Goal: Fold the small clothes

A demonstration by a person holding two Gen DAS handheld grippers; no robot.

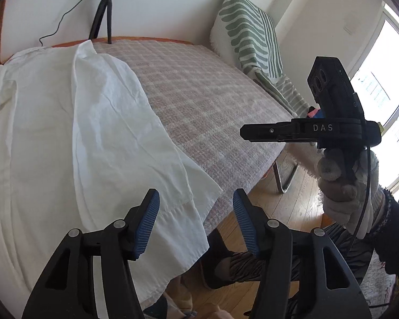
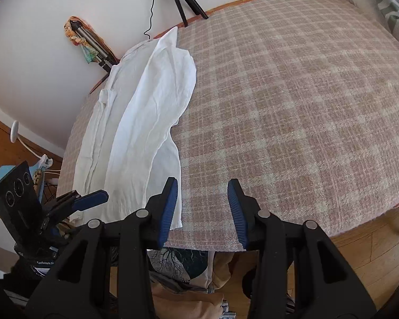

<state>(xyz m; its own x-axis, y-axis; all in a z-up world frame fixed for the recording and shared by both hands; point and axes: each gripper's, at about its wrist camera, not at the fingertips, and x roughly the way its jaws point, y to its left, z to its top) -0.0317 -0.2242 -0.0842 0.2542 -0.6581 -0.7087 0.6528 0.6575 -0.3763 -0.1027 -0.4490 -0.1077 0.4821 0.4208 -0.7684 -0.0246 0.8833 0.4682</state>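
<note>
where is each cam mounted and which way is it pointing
Left wrist: sits on the left tongs, angled down over the white garment on the checked table cover; shows its own open blue pads, plus the right tongs in a gloved hand.
Right wrist: sits on the right tongs, angled down at the table's near edge; shows its own open pads, the left tongs at lower left.
Shared: garment, cover, black tripod.

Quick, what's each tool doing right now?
Left tool: open, holding nothing, over the near edge of the white cotton garment.
Right tool: open, holding nothing.
</note>
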